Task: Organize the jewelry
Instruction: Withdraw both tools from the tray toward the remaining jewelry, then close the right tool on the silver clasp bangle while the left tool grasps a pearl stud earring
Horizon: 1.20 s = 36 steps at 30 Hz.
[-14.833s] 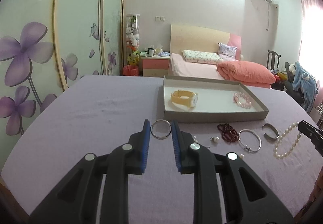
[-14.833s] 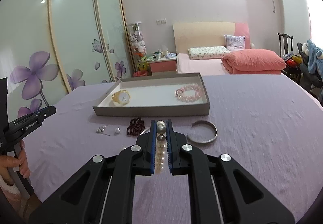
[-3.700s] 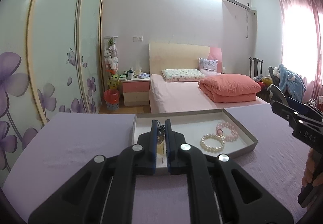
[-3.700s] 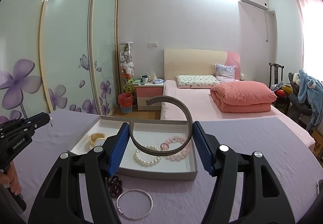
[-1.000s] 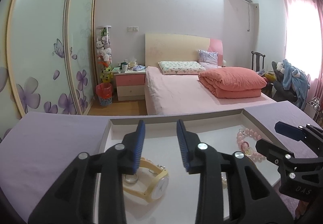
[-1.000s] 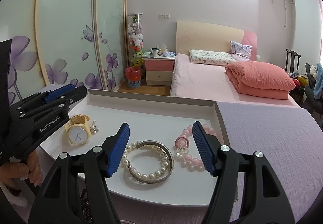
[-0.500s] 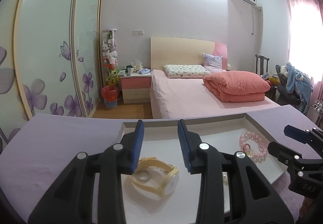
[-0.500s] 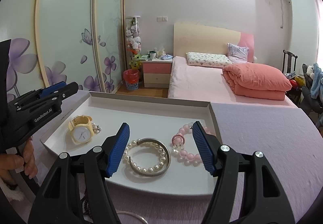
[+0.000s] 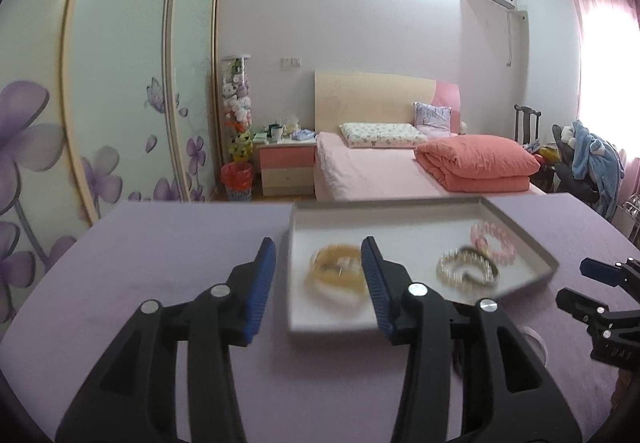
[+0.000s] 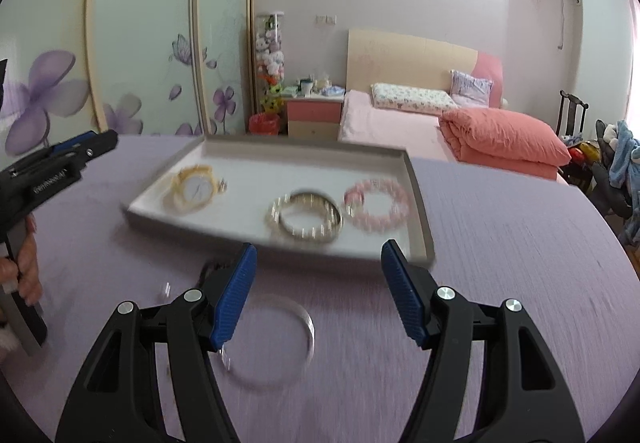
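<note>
Jewelry mostly sits in the shallow grey tray (image 10: 418, 179) on my purple tablecloth (image 10: 500, 243). Inside it, left to right in my right wrist view: yellow watch (image 10: 194, 189) at the left end, pearl bracelet (image 10: 280, 219) mid-tray with a silver cuff (image 10: 316, 203) lying on it, pink bead bracelet (image 10: 378, 205) just beside them toward the right wall. Everything in the tray is motion-blurred, so fine detail is not readable.

My right gripper (image 10: 316, 291) has its jaws spread wide with nothing between the blue pads; it hangs over the cloth just in front of the tray's near wall. A thin silver bangle (image 10: 268, 343) lies flat on the cloth below it, outside the tray, not touched. A dark item shows at the left finger's edge, too hidden to name.

My left gripper (image 9: 318, 283) is empty too, and its jaws are opening. Through the gap I see the tray's near-left corner and the watch (image 9: 336, 275), not gripped. Pearl bracelet (image 9: 466, 273) and pink beads (image 9: 492, 245) lie further right in that view. My right gripper's tips show at that view's right edge.
</note>
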Each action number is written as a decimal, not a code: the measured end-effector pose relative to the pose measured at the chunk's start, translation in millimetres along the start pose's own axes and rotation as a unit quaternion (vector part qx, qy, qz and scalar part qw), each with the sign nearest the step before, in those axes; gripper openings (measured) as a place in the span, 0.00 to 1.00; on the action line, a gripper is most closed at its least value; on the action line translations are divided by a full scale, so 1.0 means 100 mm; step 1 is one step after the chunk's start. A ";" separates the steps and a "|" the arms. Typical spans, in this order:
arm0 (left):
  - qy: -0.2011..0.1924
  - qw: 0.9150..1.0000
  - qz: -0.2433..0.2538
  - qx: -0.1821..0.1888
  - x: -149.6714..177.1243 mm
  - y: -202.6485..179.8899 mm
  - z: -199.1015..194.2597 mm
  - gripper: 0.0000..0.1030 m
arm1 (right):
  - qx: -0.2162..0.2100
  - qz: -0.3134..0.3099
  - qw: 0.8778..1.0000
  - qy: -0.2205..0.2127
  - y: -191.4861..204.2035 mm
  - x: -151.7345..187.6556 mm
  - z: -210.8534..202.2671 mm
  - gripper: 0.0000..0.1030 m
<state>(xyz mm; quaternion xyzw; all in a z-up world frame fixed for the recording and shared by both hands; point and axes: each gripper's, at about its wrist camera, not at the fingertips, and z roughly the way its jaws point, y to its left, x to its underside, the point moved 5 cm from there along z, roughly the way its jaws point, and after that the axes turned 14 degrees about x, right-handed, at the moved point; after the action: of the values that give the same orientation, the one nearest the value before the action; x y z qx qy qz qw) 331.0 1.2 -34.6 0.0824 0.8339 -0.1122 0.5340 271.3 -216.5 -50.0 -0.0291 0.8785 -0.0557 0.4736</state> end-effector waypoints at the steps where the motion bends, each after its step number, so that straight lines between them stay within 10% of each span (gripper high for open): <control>1: 0.005 1.000 -0.003 -0.001 0.07 0.01 -0.08 0.45 | 0.000 -0.002 1.000 0.009 -0.01 0.08 -0.05 0.63; 22: 0.026 0.999 -0.044 -0.011 0.37 0.19 -0.35 0.49 | 0.000 -0.024 0.988 0.155 0.20 0.66 0.06 0.70; 36: 0.034 0.999 -0.039 -0.010 0.35 0.12 -0.28 0.49 | -0.013 -0.036 0.988 0.149 0.33 0.49 0.24 0.64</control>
<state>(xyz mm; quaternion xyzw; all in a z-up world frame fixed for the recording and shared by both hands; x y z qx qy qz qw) 294.8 21.5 -56.6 0.0488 0.8554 -0.1218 0.5010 264.6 -190.5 -107.3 -0.0584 0.9382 -0.0651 0.3349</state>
